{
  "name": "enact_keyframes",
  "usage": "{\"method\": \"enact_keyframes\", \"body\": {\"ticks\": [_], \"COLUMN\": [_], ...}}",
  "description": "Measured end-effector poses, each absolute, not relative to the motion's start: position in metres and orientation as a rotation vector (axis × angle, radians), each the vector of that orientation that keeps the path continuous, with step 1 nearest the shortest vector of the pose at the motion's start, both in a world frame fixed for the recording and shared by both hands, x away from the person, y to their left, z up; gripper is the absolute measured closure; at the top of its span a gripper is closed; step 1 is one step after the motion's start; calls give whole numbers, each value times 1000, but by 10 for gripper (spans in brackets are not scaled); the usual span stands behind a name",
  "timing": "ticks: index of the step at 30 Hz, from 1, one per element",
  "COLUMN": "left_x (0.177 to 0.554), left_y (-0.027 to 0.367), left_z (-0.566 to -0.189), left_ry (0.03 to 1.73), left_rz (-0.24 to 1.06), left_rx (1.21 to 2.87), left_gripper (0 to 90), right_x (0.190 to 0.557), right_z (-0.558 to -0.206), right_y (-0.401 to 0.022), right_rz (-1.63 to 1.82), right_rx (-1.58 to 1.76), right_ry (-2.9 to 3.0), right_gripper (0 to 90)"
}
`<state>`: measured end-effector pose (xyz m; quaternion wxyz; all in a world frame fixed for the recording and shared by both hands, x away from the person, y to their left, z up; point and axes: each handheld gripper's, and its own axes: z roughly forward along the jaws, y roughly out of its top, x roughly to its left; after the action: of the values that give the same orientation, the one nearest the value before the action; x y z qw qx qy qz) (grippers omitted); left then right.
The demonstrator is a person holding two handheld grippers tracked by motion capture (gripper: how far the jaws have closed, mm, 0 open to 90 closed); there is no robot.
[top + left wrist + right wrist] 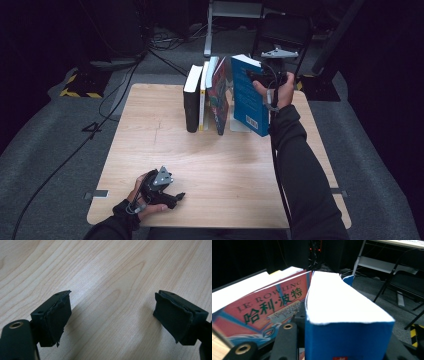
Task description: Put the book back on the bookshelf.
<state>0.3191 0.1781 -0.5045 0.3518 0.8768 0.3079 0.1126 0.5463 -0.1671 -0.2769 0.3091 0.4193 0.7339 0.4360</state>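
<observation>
My right gripper is shut on a thick blue book, held tilted above the back right of the wooden table. In the right gripper view the blue book stands between my jaws with its white page edge up. Just left of it leans a red illustrated book. A white book and a black book stand upright beside that. My left gripper rests low at the table's front left, open, with bare wood between its pads.
A pale bookend sits on the table under the blue book. Behind the table stand a dark folding chair and a metal stand. Cables trail over the grey floor at the left, near a yellow-and-black striped base.
</observation>
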Motion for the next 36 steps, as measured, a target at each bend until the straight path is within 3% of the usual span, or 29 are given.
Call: {"method": "enact_keyframes", "body": {"ticks": [10, 36], "left_x": [319, 320], "left_y": [178, 177], "left_z": [-505, -505], "left_ry": [787, 783], "left_rz": [288, 284], "left_rx": [2271, 2270], "left_gripper": [144, 144], "right_x": [548, 490], "right_z": [-302, -329], "right_y": [-171, -220], "right_rz": [1150, 1249], "right_rx": [1134, 1097], "right_ry": [1934, 1977], "right_gripper": [594, 586]}}
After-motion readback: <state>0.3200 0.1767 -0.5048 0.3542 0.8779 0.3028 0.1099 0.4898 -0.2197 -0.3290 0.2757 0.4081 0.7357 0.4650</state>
